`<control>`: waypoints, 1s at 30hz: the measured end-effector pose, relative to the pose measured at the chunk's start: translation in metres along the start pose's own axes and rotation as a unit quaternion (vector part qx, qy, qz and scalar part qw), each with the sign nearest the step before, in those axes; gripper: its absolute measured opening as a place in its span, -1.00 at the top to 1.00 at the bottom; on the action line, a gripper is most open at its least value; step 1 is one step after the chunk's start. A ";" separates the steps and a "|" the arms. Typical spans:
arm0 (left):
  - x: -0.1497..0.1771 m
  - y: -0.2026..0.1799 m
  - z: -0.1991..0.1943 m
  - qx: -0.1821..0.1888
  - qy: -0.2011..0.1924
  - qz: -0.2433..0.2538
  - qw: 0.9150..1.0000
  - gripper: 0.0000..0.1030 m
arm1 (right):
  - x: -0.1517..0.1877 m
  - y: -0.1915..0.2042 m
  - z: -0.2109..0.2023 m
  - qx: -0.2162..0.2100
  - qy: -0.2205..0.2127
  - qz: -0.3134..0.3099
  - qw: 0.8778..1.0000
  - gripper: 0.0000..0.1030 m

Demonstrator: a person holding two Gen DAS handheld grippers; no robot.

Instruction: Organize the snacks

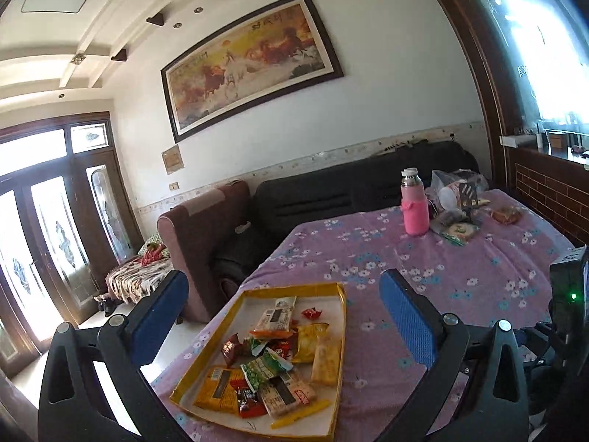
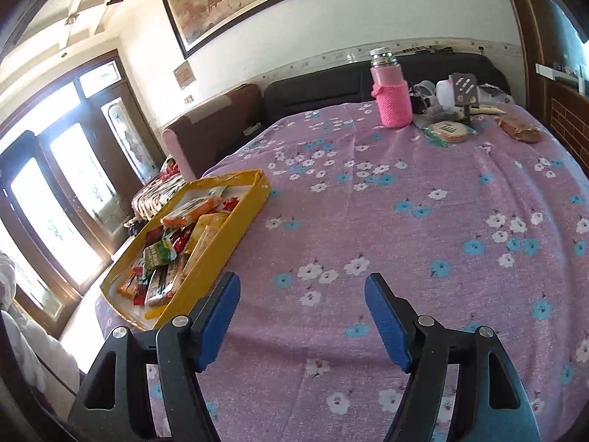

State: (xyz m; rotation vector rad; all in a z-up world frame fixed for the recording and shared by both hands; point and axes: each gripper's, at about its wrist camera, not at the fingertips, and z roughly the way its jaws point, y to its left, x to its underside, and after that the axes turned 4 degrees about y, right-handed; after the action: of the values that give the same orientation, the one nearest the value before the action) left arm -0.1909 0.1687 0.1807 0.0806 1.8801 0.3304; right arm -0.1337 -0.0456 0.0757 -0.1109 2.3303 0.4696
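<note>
both tongs are empty: the left tongs (image 1: 283,316) stand as wide as they go with nothing between the blue pads, hanging over the yellow tray (image 1: 340,316) at the lower middle of the left wrist view, and the right tongs (image 2: 302,316) stand partly open over bare flowered cloth at the bottom of the right wrist view, just right of the tray. outward from them, the snacks (image 1: 272,364) lie heaped in the tray at the table's near left edge, packets overlapping and not sorted in rows. the purple tablecloth (image 2: 423,221) between tray and far edge carries no loose packets. by that reading the gathering looks mostly done. at the upper right of both views, beside the pink bottle (image 2: 392,99), sit a round green-labelled packet (image 2: 451,130), a brown wrapped item (image 2: 521,129) and a plastic bag (image 1: 460,184); if these count as snacks, they are what is left.
</note>
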 end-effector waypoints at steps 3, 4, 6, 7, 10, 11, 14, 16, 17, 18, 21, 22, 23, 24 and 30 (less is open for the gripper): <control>0.003 -0.002 0.007 0.017 0.025 -0.007 1.000 -1.00 | 0.004 0.010 0.005 -0.008 0.006 -0.009 1.000 -0.41; 0.004 -0.002 0.010 0.023 0.033 -0.011 0.999 -1.00 | 0.005 0.013 0.006 -0.010 0.008 -0.013 1.000 -0.41; 0.005 -0.002 0.013 0.036 0.046 -0.020 0.998 -1.00 | 0.006 0.018 0.008 -0.012 0.009 -0.018 1.000 -0.41; 0.005 -0.001 0.015 0.042 0.053 -0.026 0.997 -1.00 | 0.007 0.020 0.008 -0.013 0.009 -0.020 1.000 -0.41; 0.007 0.003 0.020 0.049 0.064 -0.045 0.996 -1.00 | 0.007 0.023 0.009 -0.017 0.009 -0.023 1.000 -0.41; 0.007 0.005 0.019 0.046 0.063 -0.051 0.996 -1.00 | 0.007 0.025 0.009 -0.018 0.009 -0.025 0.999 -0.41; 0.007 0.017 0.009 0.019 0.044 -0.079 0.996 -1.00 | 0.008 0.031 0.009 -0.021 0.008 -0.033 0.999 -0.41; 0.007 0.024 -0.001 0.017 0.026 -0.097 0.995 -1.00 | 0.009 0.036 0.008 -0.021 0.004 -0.040 0.999 -0.41; 0.008 0.028 -0.004 0.027 0.021 -0.109 0.993 -1.00 | 0.009 0.039 0.009 -0.022 0.003 -0.044 0.999 -0.41; 0.011 0.030 -0.002 0.038 0.021 -0.117 0.992 -1.00 | 0.009 0.041 0.009 -0.023 0.003 -0.046 0.999 -0.41; 0.024 0.029 0.010 0.067 0.038 -0.127 0.989 -1.00 | 0.009 0.048 0.014 -0.030 0.008 -0.050 0.998 -0.41; 0.027 0.025 0.016 0.069 0.050 -0.119 0.989 -1.00 | 0.010 0.050 0.016 -0.032 0.010 -0.050 0.998 -0.41; 0.028 0.022 0.019 0.067 0.058 -0.112 0.990 -1.00 | 0.010 0.051 0.017 -0.033 0.012 -0.051 0.998 -0.41; 0.031 0.018 0.022 0.065 0.067 -0.103 0.990 -1.00 | 0.010 0.053 0.018 -0.033 0.013 -0.054 0.998 -0.41; 0.035 0.015 0.030 0.080 0.098 -0.103 0.987 -1.00 | 0.014 0.060 0.021 -0.030 0.017 -0.067 0.997 -0.41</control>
State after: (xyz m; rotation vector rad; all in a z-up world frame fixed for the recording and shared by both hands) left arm -0.1756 0.1963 0.1434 -0.0399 2.0871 0.0457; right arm -0.1431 0.0182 0.0702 -0.3049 2.3250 0.4734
